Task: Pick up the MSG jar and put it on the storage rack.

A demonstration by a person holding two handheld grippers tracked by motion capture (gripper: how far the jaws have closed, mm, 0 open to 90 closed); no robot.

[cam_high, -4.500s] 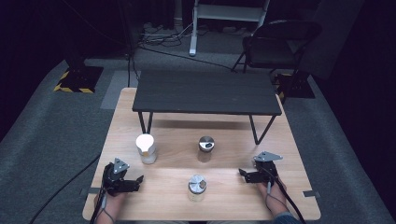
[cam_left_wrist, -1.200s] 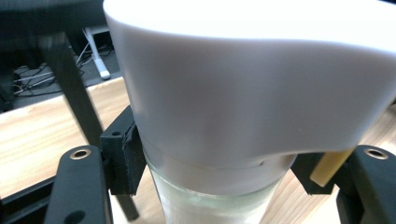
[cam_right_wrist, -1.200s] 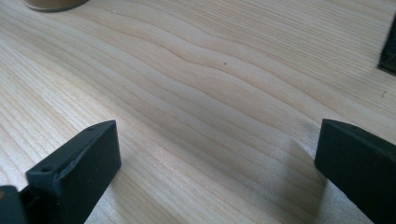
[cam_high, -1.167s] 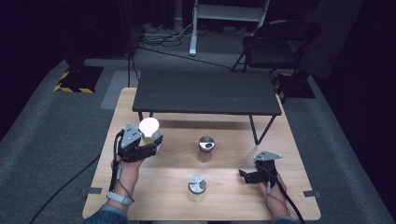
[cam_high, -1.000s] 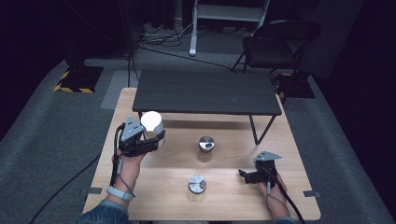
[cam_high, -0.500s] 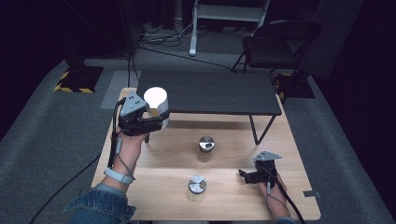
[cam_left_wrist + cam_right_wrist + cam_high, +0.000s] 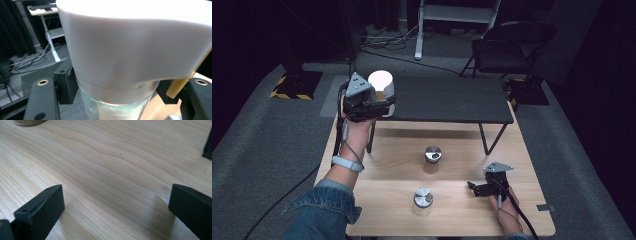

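High view: left gripper [image 7: 379, 102] clamped on white-capped jar [image 7: 381, 85], held above shelf's [image 7: 447, 100] far-left corner. Keep jar upright, lower gently, release once seated. Right gripper [image 7: 473, 187] open, resting on table [image 7: 377, 165].

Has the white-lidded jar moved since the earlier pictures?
Yes. The white-lidded jar, held in the left gripper, went from the wooden table up and away, and is now over the black shelf.

White-lidded clear jar [image 7: 382, 90], black tongs [image 7: 384, 106], pale striped wood table [image 7: 462, 150], dark grey shelf [image 7: 447, 100].
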